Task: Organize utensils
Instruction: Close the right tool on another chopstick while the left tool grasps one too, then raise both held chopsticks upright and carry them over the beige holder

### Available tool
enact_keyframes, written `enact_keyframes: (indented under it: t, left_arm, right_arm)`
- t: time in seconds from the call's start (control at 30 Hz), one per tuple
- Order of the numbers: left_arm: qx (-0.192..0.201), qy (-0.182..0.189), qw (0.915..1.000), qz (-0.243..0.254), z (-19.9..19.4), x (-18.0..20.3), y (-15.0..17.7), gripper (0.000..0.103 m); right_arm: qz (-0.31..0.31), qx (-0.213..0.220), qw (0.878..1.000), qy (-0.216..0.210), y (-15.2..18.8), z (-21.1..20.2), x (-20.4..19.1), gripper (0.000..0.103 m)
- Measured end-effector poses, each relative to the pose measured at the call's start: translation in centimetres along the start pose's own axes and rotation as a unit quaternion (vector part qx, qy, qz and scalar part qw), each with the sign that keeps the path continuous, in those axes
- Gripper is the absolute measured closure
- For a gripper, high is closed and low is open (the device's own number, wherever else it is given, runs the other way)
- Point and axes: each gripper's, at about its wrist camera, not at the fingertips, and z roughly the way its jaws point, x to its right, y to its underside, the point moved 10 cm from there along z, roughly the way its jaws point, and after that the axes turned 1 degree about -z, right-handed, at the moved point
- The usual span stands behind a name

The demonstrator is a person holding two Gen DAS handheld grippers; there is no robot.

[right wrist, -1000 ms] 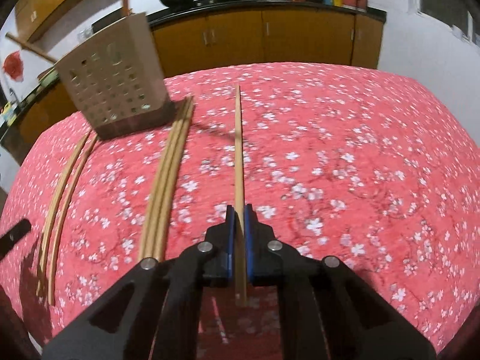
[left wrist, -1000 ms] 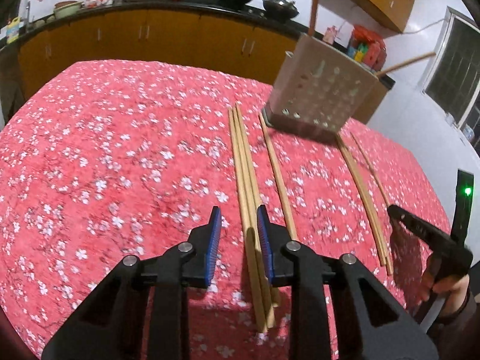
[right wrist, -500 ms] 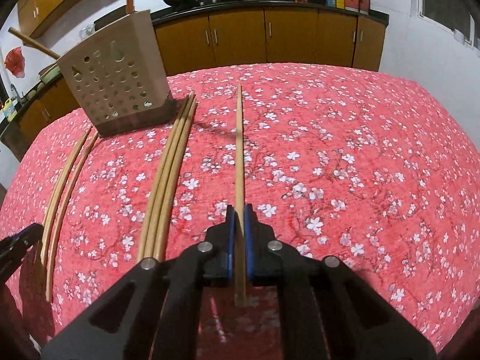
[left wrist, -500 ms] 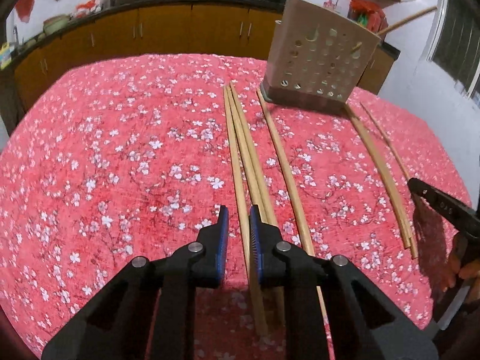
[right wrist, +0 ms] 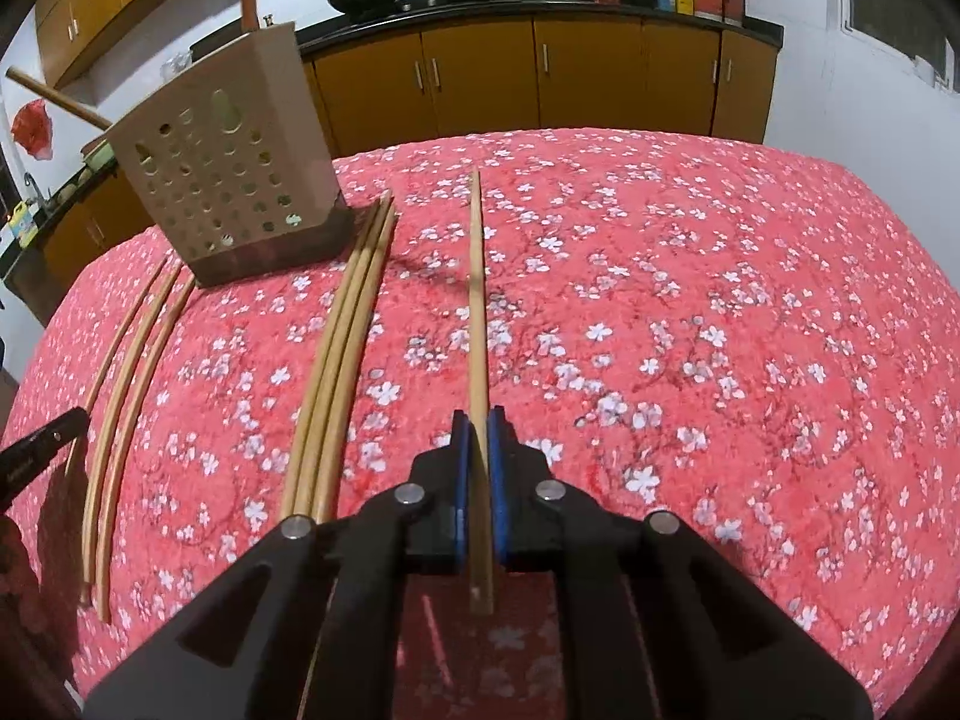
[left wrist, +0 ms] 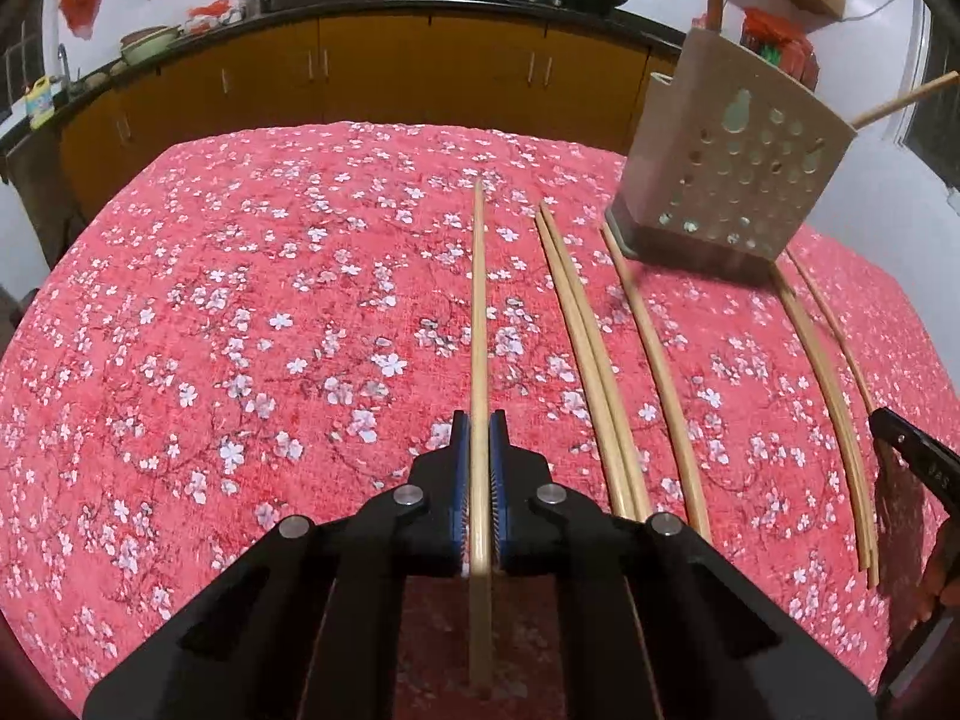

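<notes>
Perforated holder (left wrist: 726,180) on bench (left wrist: 240,312) has sticks poking out. My left hand-held gripper (left wrist: 479,468) and right hand-held gripper (right wrist: 478,468) each clamp one chopstick (left wrist: 478,300); open cloth beyond.

In the left wrist view the right gripper (left wrist: 912,462) is cut off by the right edge, so only one dark finger shows. The holder (left wrist: 726,180) hides the far ends of the chopsticks (left wrist: 822,360) behind it. Items along the counter (left wrist: 198,30) are too small to identify, perhaps bowls.
</notes>
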Motion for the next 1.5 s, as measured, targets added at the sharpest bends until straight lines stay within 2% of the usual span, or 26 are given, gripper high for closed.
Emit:
enact_keyframes:
  t: [0.33,1.13,1.3,1.5]
  left_arm:
    - [-0.002,0.016,0.9997,-0.021,-0.1,-0.6,0.3,0.095]
    - [-0.003,0.015,0.9996,-0.022,-0.3,-0.2,0.1,0.094]
    - [-0.004,-0.005,1.0,0.003,-0.9,0.3,1.0,0.094]
    - [-0.005,-0.008,0.9999,0.007,-1.0,0.4,1.2,0.095]
  right_arm:
    - [-0.002,-0.001,1.0,0.003,0.0,0.0,0.0,0.095]
    - [0.002,-0.002,1.0,-0.001,0.0,0.0,0.1,0.095]
    - [-0.006,-0.002,1.0,0.004,0.6,-0.5,-0.2,0.095]
    - [-0.003,-0.003,1.0,-0.001,0.8,-0.8,-0.2,0.095]
